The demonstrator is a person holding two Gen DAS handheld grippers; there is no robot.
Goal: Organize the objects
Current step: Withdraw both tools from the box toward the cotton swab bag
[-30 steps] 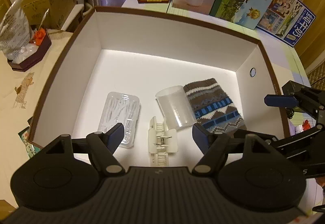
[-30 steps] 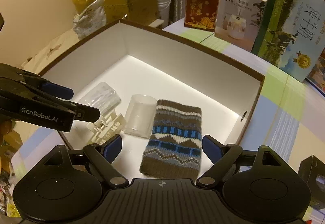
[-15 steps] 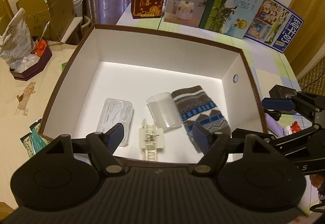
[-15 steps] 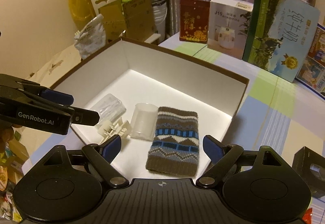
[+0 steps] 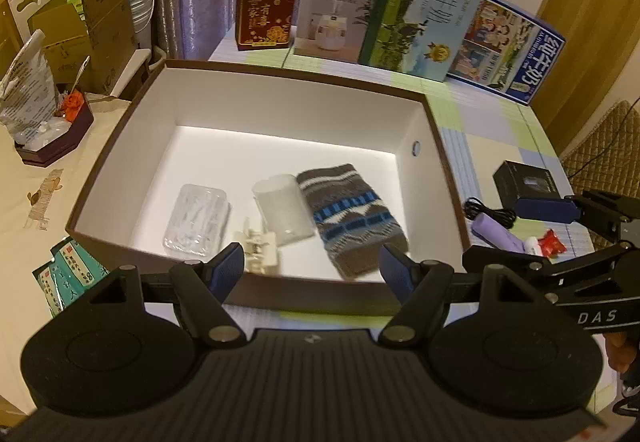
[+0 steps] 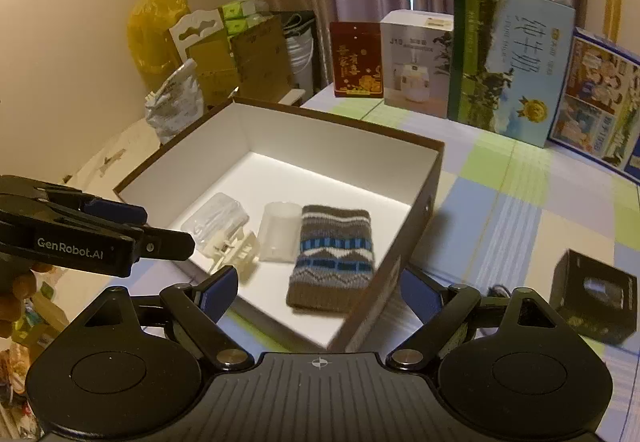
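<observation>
Now between picks, both grippers (image 5: 312, 268) (image 6: 318, 292) gaping empty above the box (image 5: 448, 177); next, reaching right of it for the purple tube (image 5: 494, 230).

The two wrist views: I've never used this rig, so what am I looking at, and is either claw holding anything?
There is no robot arm. A person holds a two-finger claw in each hand, and each picture comes from a fisheye camera on one claw, looking along its fingers. The left claw and the right claw both stand open with nothing between the fingers.

Both look down at a brown open box with a white inside, on a checked tablecloth. In it lie a clear plastic case, a cream hair clip, a frosted cup on its side and a patterned knitted piece. Outside, by the box's right wall, are a purple cylinder and a small black box.
</observation>
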